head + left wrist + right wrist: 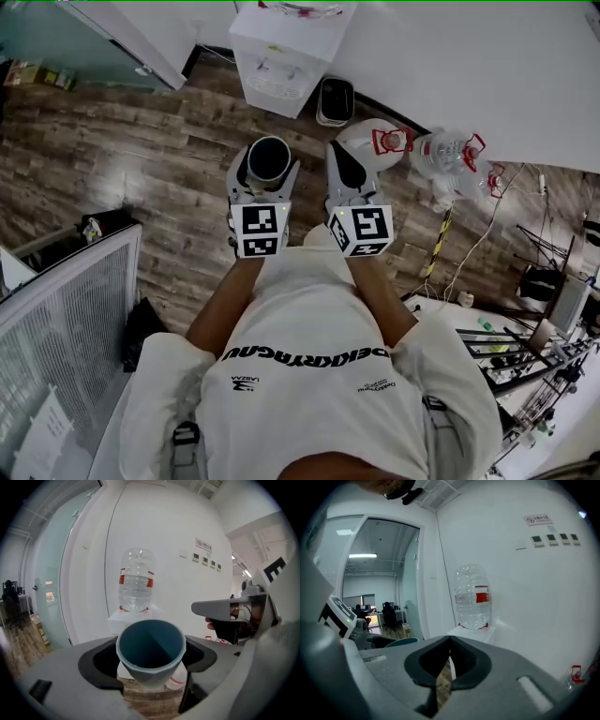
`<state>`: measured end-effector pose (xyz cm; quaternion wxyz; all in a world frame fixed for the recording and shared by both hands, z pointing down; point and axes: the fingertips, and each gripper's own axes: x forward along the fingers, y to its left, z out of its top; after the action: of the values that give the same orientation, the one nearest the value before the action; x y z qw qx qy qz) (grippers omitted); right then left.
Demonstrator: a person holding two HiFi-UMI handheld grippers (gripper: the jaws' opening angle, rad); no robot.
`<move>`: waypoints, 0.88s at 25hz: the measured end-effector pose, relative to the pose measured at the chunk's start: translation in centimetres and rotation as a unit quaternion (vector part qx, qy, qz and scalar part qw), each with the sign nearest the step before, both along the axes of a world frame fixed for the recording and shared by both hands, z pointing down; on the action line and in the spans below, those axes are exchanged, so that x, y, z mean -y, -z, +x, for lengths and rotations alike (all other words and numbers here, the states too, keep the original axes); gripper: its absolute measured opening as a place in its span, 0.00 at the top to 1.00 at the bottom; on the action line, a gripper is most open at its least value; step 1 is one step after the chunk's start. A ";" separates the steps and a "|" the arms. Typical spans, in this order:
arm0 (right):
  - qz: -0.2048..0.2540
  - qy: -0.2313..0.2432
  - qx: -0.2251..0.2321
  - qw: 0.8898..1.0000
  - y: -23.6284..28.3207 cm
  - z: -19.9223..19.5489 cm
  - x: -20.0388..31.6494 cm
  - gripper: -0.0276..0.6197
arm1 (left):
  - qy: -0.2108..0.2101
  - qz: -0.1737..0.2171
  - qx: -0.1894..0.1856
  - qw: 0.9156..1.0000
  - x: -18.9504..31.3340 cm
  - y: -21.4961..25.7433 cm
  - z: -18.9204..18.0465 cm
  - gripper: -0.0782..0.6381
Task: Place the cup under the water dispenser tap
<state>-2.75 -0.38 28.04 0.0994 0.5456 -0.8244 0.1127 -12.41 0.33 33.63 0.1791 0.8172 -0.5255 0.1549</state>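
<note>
The left gripper (266, 174) has its jaws clasped around the blue cup (150, 648), which sits upright with its mouth open to the top; the right gripper (349, 176) has its jaws pressed together with nothing in them. The water dispenser (281, 56) stands ahead by the wall, well apart from the cup. The step looks like carrying the cup over. Next it needs to go close and low under a tap, and I think the taps are the small bits on the front.

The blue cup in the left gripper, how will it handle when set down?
The cup looks empty and thin-walled, so probably light and may flex if squeezed. Its smooth sides taper toward the base, so it might slip or tip easily.
</note>
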 end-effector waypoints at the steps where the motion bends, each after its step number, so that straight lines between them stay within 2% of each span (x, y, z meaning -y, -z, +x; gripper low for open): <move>1: -0.004 -0.002 -0.002 1.000 -0.4 -0.1 0.5 0.96 | -0.004 -0.002 -0.001 1.000 0.5 -0.4 0.0 0.37; 10: -0.024 -0.006 -0.003 1.000 -3.9 -0.4 5.2 0.96 | -0.008 -0.014 0.003 1.000 5.0 -3.5 -0.1 0.37; 22: -0.050 0.009 0.003 0.999 -11.6 2.2 9.6 0.96 | -0.015 -0.019 0.028 0.999 10.1 -10.1 3.6 0.37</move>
<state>-0.60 -9.96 39.62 0.1247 0.5322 -0.8230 0.1546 -8.86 -9.79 43.72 0.1772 0.8169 -0.5147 0.1907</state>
